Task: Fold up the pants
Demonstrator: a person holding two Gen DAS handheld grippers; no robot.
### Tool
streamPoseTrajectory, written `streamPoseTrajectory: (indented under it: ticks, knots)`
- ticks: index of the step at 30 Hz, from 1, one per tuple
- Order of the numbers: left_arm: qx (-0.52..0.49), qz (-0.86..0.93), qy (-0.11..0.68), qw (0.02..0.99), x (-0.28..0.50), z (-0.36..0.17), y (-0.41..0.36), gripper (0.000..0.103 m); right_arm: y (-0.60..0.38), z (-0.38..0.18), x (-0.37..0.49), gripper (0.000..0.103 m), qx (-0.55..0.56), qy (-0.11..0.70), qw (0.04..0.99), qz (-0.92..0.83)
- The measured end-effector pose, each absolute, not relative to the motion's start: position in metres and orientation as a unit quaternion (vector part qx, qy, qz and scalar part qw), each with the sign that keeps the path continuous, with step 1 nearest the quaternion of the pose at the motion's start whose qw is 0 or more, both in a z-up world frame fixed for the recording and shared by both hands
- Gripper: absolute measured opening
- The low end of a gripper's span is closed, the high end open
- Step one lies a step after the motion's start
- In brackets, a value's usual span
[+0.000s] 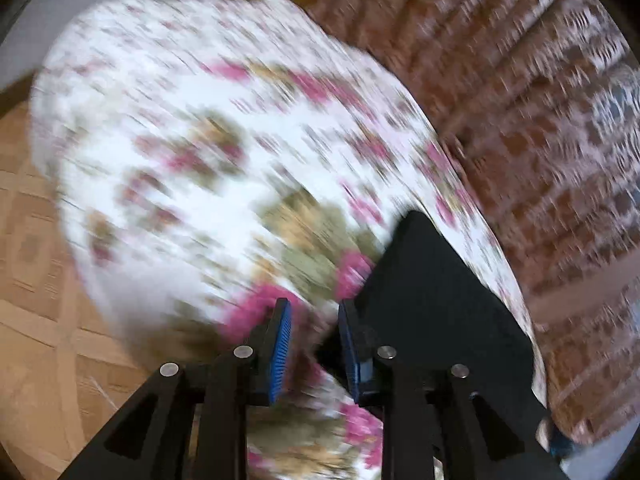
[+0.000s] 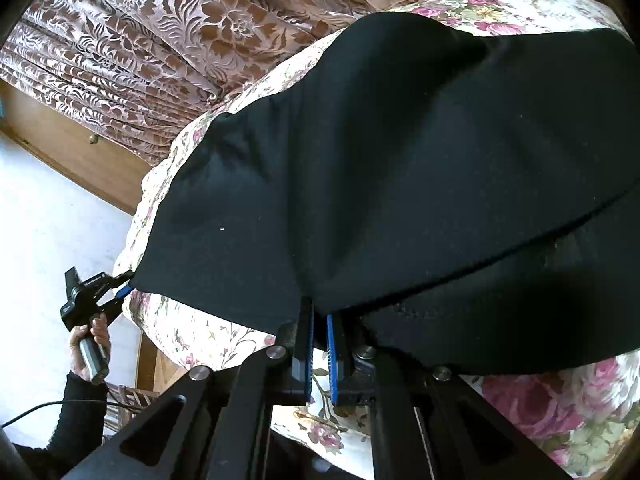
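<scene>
The black pants (image 2: 400,168) lie spread over a floral bedspread (image 2: 560,412). In the right wrist view my right gripper (image 2: 319,312) is nearly closed with the pants' near edge between its blue pads. My left gripper (image 2: 124,282) shows at the left, at the pants' far corner. In the blurred left wrist view the left gripper (image 1: 314,308) has its blue pads apart; the black pants (image 1: 440,300) touch the right finger only, and nothing sits between the pads.
A brown patterned curtain (image 2: 160,40) hangs behind the bed. A wooden baseboard (image 2: 72,140) and pale floor (image 2: 52,220) lie to the left. The left wrist view shows tan patterned flooring (image 1: 36,280) beside the bed.
</scene>
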State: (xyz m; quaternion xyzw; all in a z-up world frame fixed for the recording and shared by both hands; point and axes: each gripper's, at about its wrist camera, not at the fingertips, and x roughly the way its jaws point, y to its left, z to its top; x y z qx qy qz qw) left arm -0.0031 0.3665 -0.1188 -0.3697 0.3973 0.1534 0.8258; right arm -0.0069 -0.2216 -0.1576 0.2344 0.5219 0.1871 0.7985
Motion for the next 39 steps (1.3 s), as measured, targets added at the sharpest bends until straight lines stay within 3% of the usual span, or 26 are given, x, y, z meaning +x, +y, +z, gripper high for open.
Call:
streamPoseTrajectory:
  ticks: [4,8,11,13,21,29,35,36,37,39]
  knots:
    - [-0.328,0.167,0.37,0.853,-0.014,-0.098,0.363,0.022,-0.22,-0.161,-0.008,0.006,0.234,0.523,0.798,0.187]
    - [-0.256,0.111,0.38,0.882,0.003,-0.085,0.31,0.023,-0.222,-0.161,-0.009,0.006,0.24,0.525,0.795,0.188]
    - [-0.202,0.047,0.398,0.893,0.023,-0.085,0.252,0.023,-0.23,-0.157,-0.011,0.018,0.26,0.522,0.788,0.197]
    - [-0.163,0.004,0.41,0.897,0.032,-0.087,0.211,0.023,-0.24,-0.15,-0.014,0.039,0.264,0.515,0.792,0.192]
    - [-0.081,-0.131,0.459,0.875,0.044,-0.108,0.083,0.024,-0.377,-0.13,-0.03,0.048,0.35,0.443,0.825,0.026]
    - [-0.035,-0.183,0.474,0.861,0.035,-0.113,0.03,0.024,-0.51,-0.146,0.005,0.042,0.426,0.389,0.807,-0.127]
    - [-0.033,-0.19,0.483,0.854,0.041,-0.114,0.021,0.026,-0.528,-0.156,0.048,0.038,0.426,0.4,0.798,-0.148]
    - [-0.035,-0.193,0.483,0.853,0.041,-0.114,0.02,0.026,-0.527,-0.156,0.053,0.032,0.422,0.4,0.799,-0.15]
    - [-0.036,-0.197,0.483,0.853,0.042,-0.113,0.019,0.026,-0.528,-0.154,0.058,0.018,0.416,0.4,0.802,-0.152]
    - [-0.029,-0.21,0.478,0.852,0.041,-0.111,0.013,0.026,-0.529,-0.151,0.062,0.012,0.401,0.41,0.804,-0.158]
